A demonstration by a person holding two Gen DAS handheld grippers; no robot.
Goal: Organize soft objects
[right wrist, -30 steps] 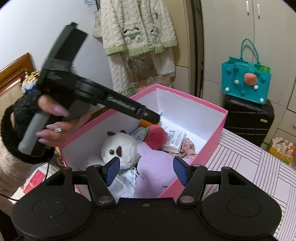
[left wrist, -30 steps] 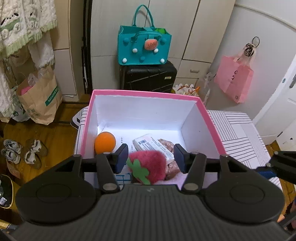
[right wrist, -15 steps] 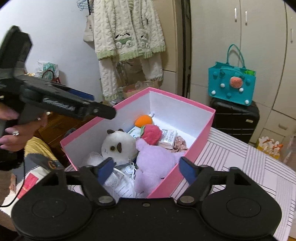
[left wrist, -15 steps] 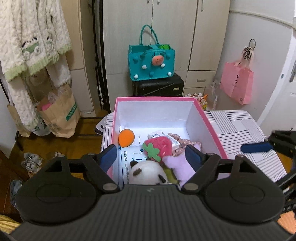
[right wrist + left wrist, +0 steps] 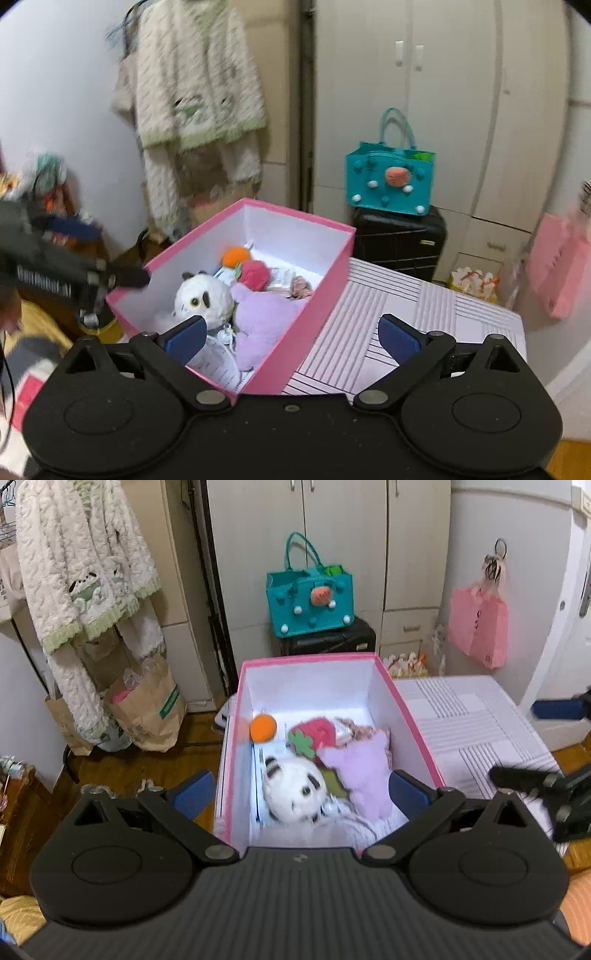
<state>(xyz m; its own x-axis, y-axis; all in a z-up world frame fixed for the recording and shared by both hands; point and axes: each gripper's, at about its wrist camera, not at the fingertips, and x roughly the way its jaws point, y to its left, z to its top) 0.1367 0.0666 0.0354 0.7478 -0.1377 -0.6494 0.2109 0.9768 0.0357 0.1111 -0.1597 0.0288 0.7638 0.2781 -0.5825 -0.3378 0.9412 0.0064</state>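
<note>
Both sets of fingers are spreading apart with nothing between them: the left gripper (image 5: 301,788) has its blue fingers (image 5: 194,794) flaring to either side of the near end of the pink box (image 5: 413,720), and the right gripper (image 5: 291,334) is opening the same way, one finger over the box's near corner and the other over the striped tabletop (image 5: 406,299). Just beyond and below the left fingers lie the white panda plush (image 5: 293,788) and, touching it on the right, the lilac plush (image 5: 364,771); further in sit the strawberry plush (image 5: 314,734) and the orange ball (image 5: 263,729) by the left wall, with some packets and paper underneath. From the right view the same toys lie below and left of that gripper's midline, all inside the box. To my eye the toys are down and the hands are clearing away; done well, that means lifting straight clear of the rim so no finger snags plush or nudges the box, which seems to sit at the tabletop's edge, and keeping the two grippers, which are near each other, from colliding.
</note>
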